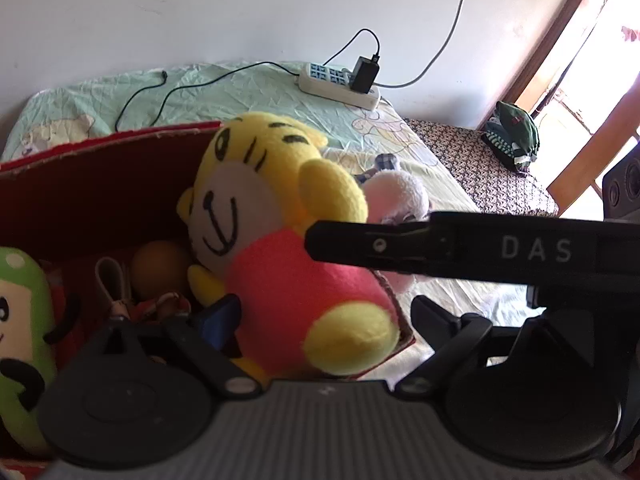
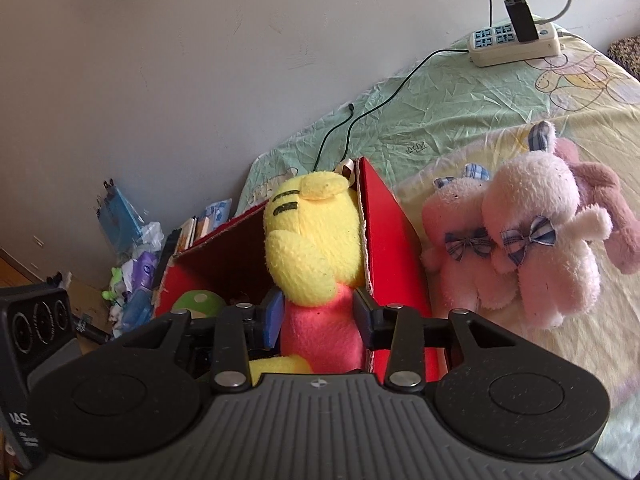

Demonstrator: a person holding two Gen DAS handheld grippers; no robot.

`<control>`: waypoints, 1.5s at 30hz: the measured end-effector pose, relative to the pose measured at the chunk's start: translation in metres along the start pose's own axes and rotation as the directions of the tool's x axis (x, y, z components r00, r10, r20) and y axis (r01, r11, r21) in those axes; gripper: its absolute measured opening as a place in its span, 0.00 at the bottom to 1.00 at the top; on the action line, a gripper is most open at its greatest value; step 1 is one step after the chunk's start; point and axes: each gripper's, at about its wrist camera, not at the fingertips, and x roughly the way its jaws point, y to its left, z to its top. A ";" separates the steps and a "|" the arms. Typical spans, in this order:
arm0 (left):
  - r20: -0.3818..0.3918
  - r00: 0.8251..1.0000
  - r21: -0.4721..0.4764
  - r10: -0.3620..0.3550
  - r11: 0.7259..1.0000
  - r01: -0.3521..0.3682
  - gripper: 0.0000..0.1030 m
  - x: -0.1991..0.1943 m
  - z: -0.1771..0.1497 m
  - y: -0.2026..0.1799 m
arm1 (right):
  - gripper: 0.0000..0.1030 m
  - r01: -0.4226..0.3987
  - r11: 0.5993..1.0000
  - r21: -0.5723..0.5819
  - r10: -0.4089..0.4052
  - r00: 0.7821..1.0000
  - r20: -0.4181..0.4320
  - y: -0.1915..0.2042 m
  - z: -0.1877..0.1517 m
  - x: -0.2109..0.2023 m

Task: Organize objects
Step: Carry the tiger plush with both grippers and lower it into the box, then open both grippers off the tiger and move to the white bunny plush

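A yellow tiger plush (image 1: 280, 216) with a red body sits half inside an open red cardboard box (image 1: 100, 184) on the bed. My right gripper (image 2: 318, 316) is shut on the plush's (image 2: 312, 240) red middle, over the box's (image 2: 396, 232) near corner. In the left wrist view, one of its fingers (image 1: 360, 244) comes in from the right as a black bar against the plush. My left gripper (image 1: 326, 320) is open, its jaws wide on either side of the plush's lower body without pressing it.
In the box lie a green plush (image 1: 20, 340) and an orange ball (image 1: 160, 268). Two pink plush rabbits (image 2: 540, 248) lie on the sheet right of the box. A power strip (image 2: 516, 44) with cables sits by the wall. Clutter (image 2: 132, 248) is piled on the floor at left.
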 end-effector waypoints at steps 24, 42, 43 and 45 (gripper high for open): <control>-0.016 0.981 0.052 0.193 0.980 -0.192 0.92 -0.013 0.004 -0.031 | 0.34 -0.066 0.997 0.043 0.064 0.997 0.048 -0.015 -0.014 -0.022; 0.021 0.943 0.079 0.333 0.939 -0.334 0.93 -0.025 0.003 -0.082 | 0.34 -0.131 0.990 0.044 0.128 0.989 0.068 -0.042 -0.013 -0.061; 0.023 0.940 0.080 0.340 0.937 -0.341 0.93 -0.025 0.003 -0.086 | 0.34 -0.132 0.990 0.044 0.129 0.989 0.069 -0.044 -0.012 -0.063; 0.028 0.937 0.078 0.350 0.933 -0.351 0.93 -0.025 0.004 -0.092 | 0.34 -0.137 0.990 0.046 0.133 0.988 0.073 -0.049 -0.010 -0.068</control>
